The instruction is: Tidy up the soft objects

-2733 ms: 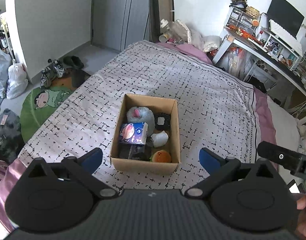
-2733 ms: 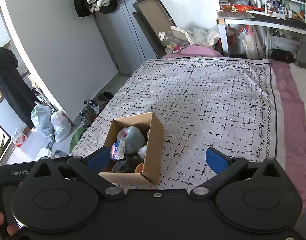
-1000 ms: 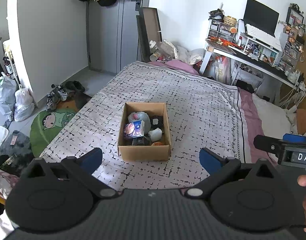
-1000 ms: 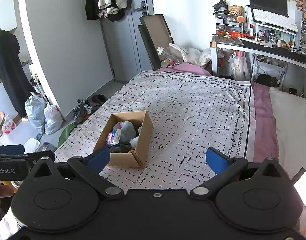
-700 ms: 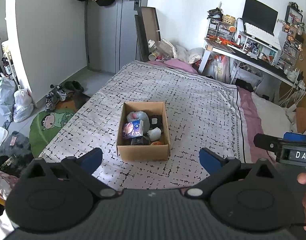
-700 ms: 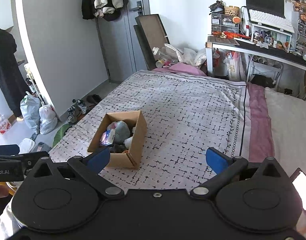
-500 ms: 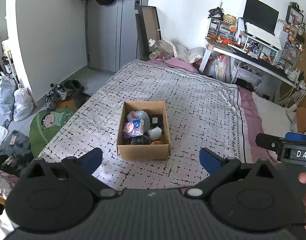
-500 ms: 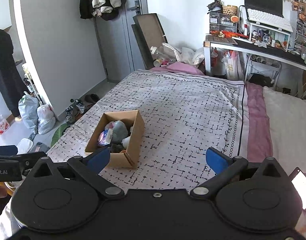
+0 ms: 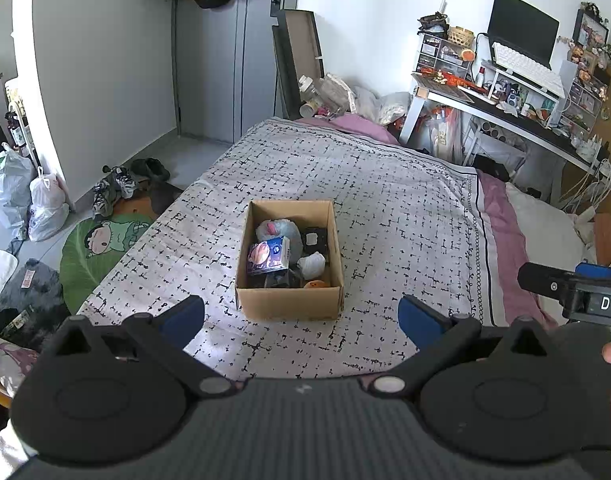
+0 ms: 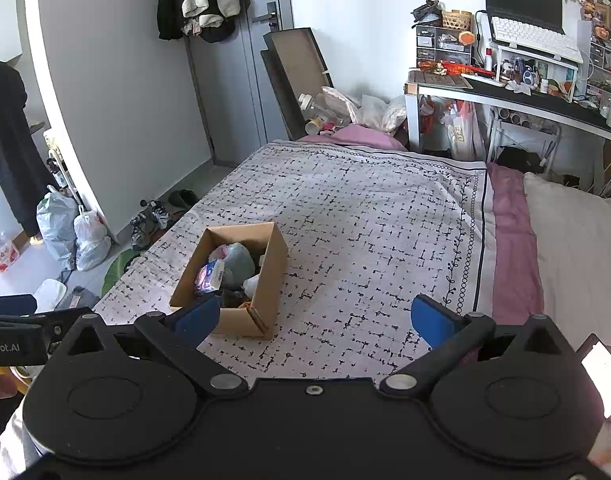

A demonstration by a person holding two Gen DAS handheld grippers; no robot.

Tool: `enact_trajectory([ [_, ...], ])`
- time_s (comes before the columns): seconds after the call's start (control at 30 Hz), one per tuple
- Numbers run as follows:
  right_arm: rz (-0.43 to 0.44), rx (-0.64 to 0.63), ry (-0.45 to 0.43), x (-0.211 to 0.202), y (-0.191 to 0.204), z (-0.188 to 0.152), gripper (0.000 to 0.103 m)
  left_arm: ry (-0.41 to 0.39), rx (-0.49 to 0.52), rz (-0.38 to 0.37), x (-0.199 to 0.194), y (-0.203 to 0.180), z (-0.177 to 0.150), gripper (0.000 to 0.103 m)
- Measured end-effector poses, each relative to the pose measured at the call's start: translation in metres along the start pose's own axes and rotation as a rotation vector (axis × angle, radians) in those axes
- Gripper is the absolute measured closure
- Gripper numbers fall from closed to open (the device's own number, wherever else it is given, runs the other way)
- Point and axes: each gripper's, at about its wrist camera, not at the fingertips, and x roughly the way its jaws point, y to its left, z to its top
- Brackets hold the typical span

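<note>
A brown cardboard box point(image 9: 289, 304) stands on the patterned bedspread point(image 9: 385, 216). It holds a grey plush toy point(image 9: 279, 230), a blue tissue pack point(image 9: 268, 256), a white soft item point(image 9: 312, 263), an orange ball point(image 9: 317, 284) and dark items. The box also shows in the right wrist view point(image 10: 271, 280), left of centre. My left gripper point(image 9: 301, 318) is open and empty, held back above the box's near side. My right gripper point(image 10: 313, 318) is open and empty, to the right of the box.
A pillow point(image 10: 573, 248) lies at the bed's right. A cluttered desk point(image 9: 505, 108) with a monitor stands at the back right. Shoes point(image 9: 117, 190), a green mat point(image 9: 93, 248) and plastic bags point(image 9: 25, 200) lie on the floor left of the bed.
Both grippers have pulled back and up from the box, so it looks smaller and farther. Both stayed open and empty. The box has not moved.
</note>
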Motion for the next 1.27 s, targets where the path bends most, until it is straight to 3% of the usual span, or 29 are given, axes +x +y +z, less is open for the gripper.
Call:
enact_trajectory([
  [1.27,-0.001,0.019,0.027,0.010,-0.008,-0.005,0.000,0.001,-0.009,-0.016,0.010,-0.008,-0.002,0.001],
])
